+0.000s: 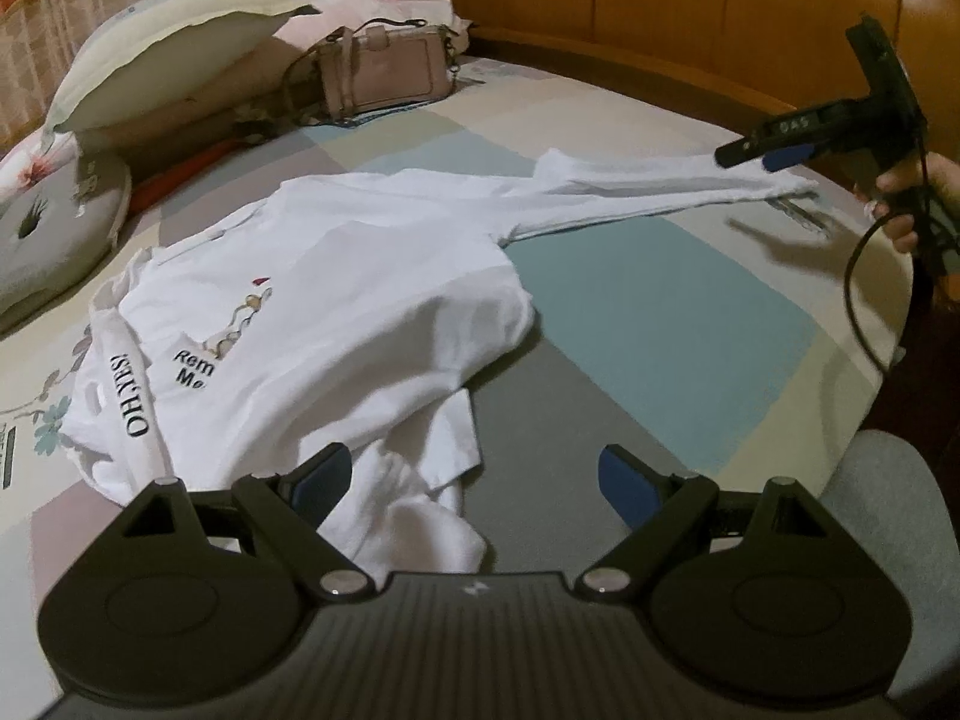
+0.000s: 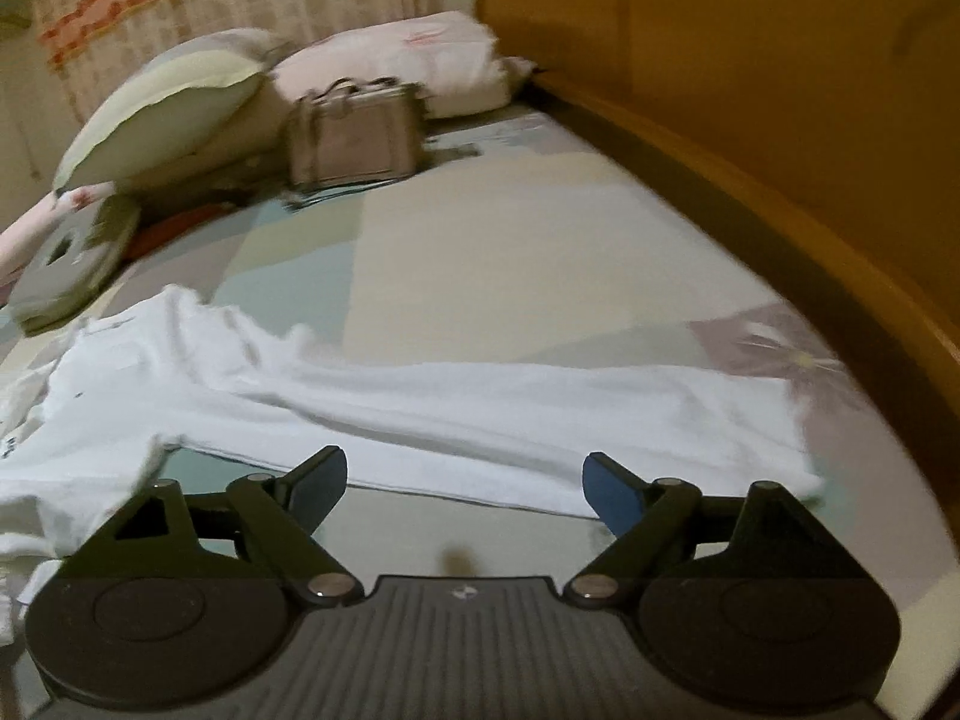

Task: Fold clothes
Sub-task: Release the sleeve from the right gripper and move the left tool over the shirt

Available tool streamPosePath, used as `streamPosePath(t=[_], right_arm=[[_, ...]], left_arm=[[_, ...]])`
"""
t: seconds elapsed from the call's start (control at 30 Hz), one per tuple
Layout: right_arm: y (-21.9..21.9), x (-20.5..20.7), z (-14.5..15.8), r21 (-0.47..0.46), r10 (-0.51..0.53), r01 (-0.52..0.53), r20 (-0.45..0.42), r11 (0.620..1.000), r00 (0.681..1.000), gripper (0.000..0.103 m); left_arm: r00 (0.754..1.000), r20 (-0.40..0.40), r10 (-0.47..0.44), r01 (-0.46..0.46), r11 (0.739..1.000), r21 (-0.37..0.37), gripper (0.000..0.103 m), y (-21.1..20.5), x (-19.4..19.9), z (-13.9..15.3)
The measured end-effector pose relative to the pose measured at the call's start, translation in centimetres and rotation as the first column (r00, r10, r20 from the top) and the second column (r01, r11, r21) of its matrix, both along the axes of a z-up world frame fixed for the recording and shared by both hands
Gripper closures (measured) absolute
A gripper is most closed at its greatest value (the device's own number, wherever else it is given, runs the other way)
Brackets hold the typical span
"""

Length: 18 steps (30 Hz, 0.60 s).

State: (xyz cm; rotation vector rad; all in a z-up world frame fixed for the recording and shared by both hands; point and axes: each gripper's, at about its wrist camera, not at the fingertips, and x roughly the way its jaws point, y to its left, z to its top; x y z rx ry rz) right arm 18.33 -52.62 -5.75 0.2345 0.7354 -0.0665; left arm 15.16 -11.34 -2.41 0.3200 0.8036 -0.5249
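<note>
A white long-sleeved shirt (image 1: 336, 312) with black lettering lies crumpled on the bed. One sleeve (image 1: 648, 192) stretches out flat to the right. My left gripper (image 1: 474, 480) is open and empty, just above the shirt's near bunched edge. My right gripper (image 2: 465, 480) is open and empty, just in front of the stretched sleeve (image 2: 540, 414). It also shows in the left wrist view (image 1: 762, 156), hovering over the sleeve's cuff end.
The patchwork bedsheet (image 1: 630, 324) covers the bed. A beige handbag (image 1: 384, 72) and pillows (image 1: 162, 60) lie at the far left. A round grey cushion (image 1: 54, 234) sits at the left. The wooden headboard (image 1: 690, 0) curves along the right.
</note>
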Motion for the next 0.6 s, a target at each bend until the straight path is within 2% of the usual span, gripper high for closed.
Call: streamPosePath(t=[0.17, 0.3, 0.43, 0.6], right_arm=[[5.1, 1.4, -0.8, 0.011, 0.098, -0.098, -0.014, 0.995, 0.995, 0.013], [10.6, 1.3, -1.3, -0.005, 0.167, -0.168, -0.034, 0.986, 0.985, 0.001], [16.2, 0.6, -2.5, -0.031, 0.197, -0.201, -0.087, 0.979, 0.976, 0.0], [20.9, -1.5, -4.5, -0.032, 0.204, -0.212, -0.164, 0.977, 0.965, 0.0]], left_arm=[[1.0, 0.003, 0.031, -0.031, 0.999, -0.022, 0.013, 1.5, 0.2, 0.3], [0.998, 0.021, 0.06, -0.06, 0.998, -0.02, 0.013, 2.9, -0.1, 1.0], [0.995, 0.04, 0.089, -0.088, 0.996, -0.018, 0.013, 4.9, -0.8, 2.1], [0.979, 0.082, 0.186, -0.187, 0.982, 0.006, 0.013, 8.5, -1.2, 3.1]])
